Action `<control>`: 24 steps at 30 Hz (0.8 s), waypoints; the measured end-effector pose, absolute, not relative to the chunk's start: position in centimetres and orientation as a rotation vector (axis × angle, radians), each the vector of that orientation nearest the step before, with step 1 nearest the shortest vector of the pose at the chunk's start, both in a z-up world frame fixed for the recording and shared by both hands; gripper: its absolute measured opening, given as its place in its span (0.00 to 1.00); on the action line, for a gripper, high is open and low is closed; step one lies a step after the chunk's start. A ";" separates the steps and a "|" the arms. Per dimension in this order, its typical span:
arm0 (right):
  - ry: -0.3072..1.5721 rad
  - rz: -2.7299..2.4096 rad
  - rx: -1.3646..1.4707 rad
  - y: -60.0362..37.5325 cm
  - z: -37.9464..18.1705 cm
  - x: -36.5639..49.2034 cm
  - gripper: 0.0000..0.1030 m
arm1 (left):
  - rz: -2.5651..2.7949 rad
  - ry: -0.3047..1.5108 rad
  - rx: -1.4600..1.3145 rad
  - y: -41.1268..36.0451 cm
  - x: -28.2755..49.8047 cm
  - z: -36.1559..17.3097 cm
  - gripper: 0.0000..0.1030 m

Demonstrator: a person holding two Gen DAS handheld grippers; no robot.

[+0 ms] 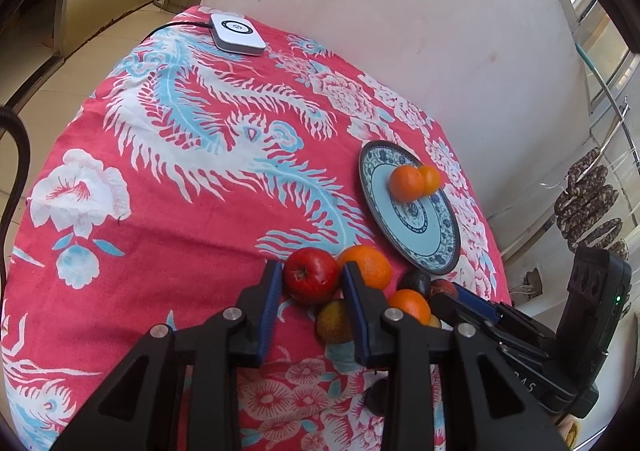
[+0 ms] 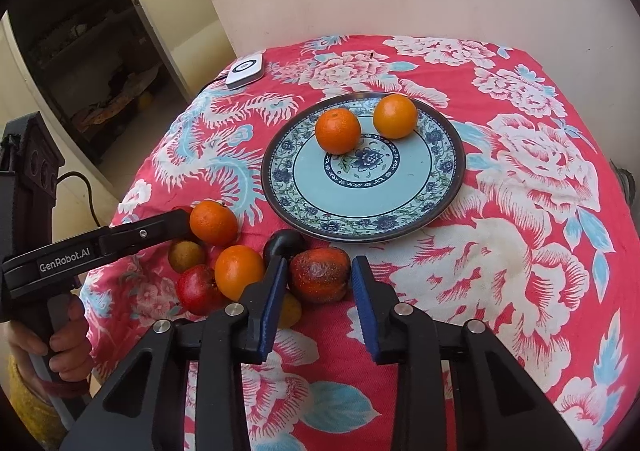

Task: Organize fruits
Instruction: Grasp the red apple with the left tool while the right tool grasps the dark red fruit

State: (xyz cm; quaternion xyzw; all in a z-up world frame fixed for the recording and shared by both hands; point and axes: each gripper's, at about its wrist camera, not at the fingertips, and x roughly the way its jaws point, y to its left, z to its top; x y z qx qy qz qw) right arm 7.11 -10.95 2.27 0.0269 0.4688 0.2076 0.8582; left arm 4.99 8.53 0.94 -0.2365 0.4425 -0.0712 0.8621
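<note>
A blue-patterned plate [image 2: 362, 207] [image 1: 434, 239] holds two oranges [image 2: 338, 130] [image 2: 395, 116] at its far side. Loose fruit lies on the red cloth before it. My left gripper [image 1: 307, 270] is open with a red apple [image 1: 312, 275] between its blue pads; an orange [image 1: 368, 265] sits just right of it. My right gripper [image 2: 319, 271] is open around a bruised red apple [image 2: 320, 279]. Another orange [image 2: 239, 271], a dark plum [image 2: 286, 243], a small red apple [image 2: 198, 289] and a brownish fruit [image 2: 186, 254] lie close by.
A white charging pad [image 1: 237, 33] [image 2: 245, 70] with a cable sits at the table's far corner by the wall. The flowered red cloth [image 1: 168, 179] covers the table. The other handheld gripper [image 2: 80, 251] and the hand holding it reach in from the left.
</note>
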 end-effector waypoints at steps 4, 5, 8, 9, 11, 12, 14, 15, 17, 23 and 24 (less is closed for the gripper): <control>0.976 0.437 0.060 -11.1 2.4 6.9 0.33 | -0.143 0.924 -0.503 8.7 4.8 1.0 0.31; 0.972 0.436 0.061 -11.2 2.5 6.9 0.33 | -0.138 0.920 -0.502 8.8 4.7 1.1 0.31; 0.957 0.433 0.065 -11.4 2.9 6.8 0.33 | -0.127 0.906 -0.506 9.1 4.5 1.5 0.31; 0.952 0.433 0.067 -11.5 3.0 6.7 0.33 | -0.123 0.902 -0.506 9.2 4.4 1.7 0.31; 0.943 0.432 0.068 -11.6 3.2 6.6 0.33 | -0.112 0.896 -0.501 9.4 4.2 2.0 0.31; 0.940 0.432 0.069 -11.7 3.2 6.6 0.33 | -0.106 0.893 -0.498 9.4 4.2 2.1 0.31; 0.936 0.432 0.070 -11.8 3.3 6.5 0.33 | -0.100 0.890 -0.490 9.4 4.0 2.3 0.31; 0.935 0.432 0.071 -11.8 3.3 6.6 0.33 | -0.099 0.889 -0.487 9.3 3.9 2.4 0.31; 0.930 0.433 0.072 -11.9 3.4 6.5 0.33 | -0.099 0.885 -0.476 9.1 3.8 2.7 0.31; 0.912 0.430 0.081 -12.4 3.8 6.5 0.33 | -0.083 0.864 -0.395 7.8 3.8 3.8 0.31; 0.909 0.429 0.083 -12.5 3.9 6.5 0.33 | -0.082 0.859 -0.381 7.6 3.8 4.0 0.31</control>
